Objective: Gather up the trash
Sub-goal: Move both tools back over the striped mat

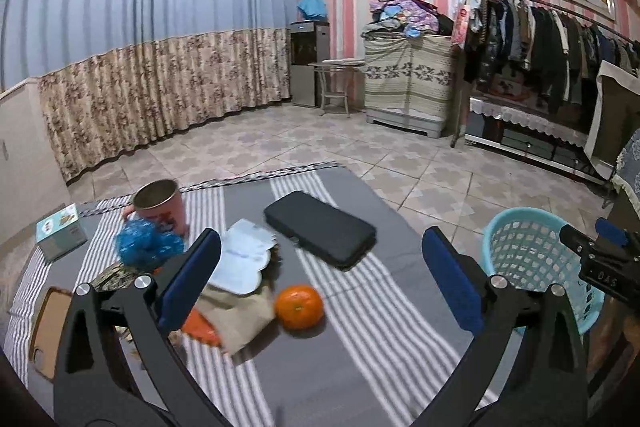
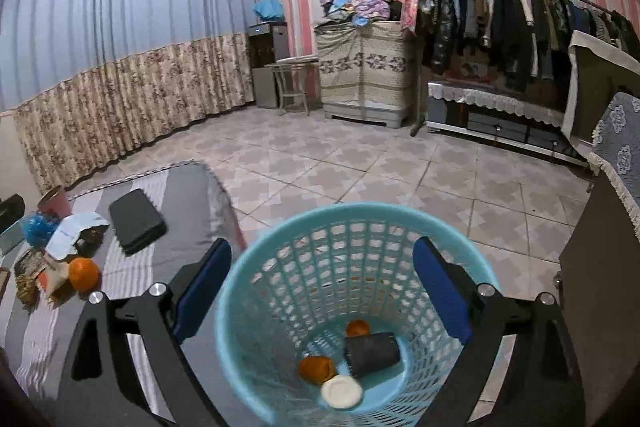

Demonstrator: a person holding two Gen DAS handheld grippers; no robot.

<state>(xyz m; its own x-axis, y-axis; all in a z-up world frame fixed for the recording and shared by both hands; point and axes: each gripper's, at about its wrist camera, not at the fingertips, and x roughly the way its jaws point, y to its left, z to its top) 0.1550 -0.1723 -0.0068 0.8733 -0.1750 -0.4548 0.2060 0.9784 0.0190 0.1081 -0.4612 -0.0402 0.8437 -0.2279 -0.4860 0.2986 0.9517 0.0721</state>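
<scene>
My left gripper (image 1: 324, 279) is open and empty above the striped table (image 1: 320, 367). An orange (image 1: 299, 307) lies just below its middle. To the left lies a heap of trash: white paper (image 1: 244, 259), a brown paper piece (image 1: 236, 315), an orange scrap (image 1: 200, 331), a blue crumpled bag (image 1: 146, 241). My right gripper (image 2: 322, 291) is open and empty over the light blue basket (image 2: 248, 307), which holds a dark cup (image 2: 372, 353), orange peels (image 2: 316, 367) and a white lid (image 2: 341, 391). The basket (image 1: 516, 259) and right gripper (image 1: 600, 263) show at the right in the left wrist view.
A black case (image 1: 320, 229), a pink metal cup (image 1: 160, 207), a small box (image 1: 60, 233) and a wooden board (image 1: 50, 331) are on the table. Tiled floor lies beyond. A clothes rack (image 1: 552, 27) and cabinets stand at the far wall.
</scene>
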